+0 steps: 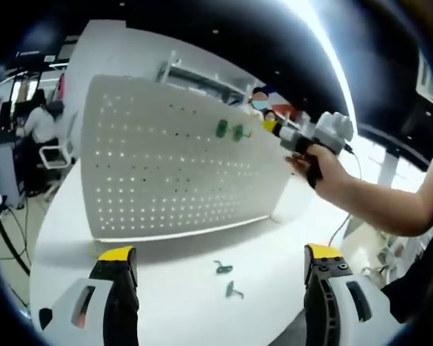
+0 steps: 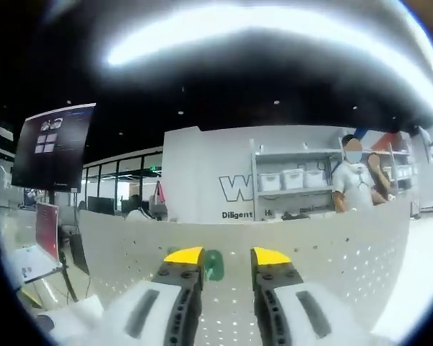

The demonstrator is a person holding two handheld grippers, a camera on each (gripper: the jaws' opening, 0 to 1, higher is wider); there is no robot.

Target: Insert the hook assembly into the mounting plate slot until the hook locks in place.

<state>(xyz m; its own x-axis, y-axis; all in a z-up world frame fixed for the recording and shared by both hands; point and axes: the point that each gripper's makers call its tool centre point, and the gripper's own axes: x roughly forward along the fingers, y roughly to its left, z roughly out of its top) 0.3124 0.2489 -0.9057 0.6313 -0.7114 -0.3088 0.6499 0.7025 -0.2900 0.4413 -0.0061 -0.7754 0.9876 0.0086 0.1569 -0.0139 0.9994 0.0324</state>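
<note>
A white pegboard [image 1: 177, 158] stands upright across the middle of the left gripper view, on a white worktop [image 1: 202, 303]. Two green hooks [image 1: 229, 130] sit on its upper right face, side by side. Two more green hooks [image 1: 229, 280] lie loose on the worktop at lower centre, just in front of the board and apart from each other. The left tongs [image 1: 220, 263] rise from the bottom edge, spread wide and empty, one yellow tip on each side of the loose hooks. At upper right a hand [image 1: 319, 164] holds the right tongs [image 1: 274, 127] up against the board's top right edge, beside the mounted hooks. In the right gripper view the right tongs [image 2: 218, 257] sit at lower centre, close to the board [image 2: 332, 252], with a green hook [image 2: 213, 264] in the narrow gap between the yellow tips; I cannot tell whether they are squeezing it. A person [image 2: 353, 184] stands by shelves [image 2: 292, 180] at mid right, behind the board.
</note>
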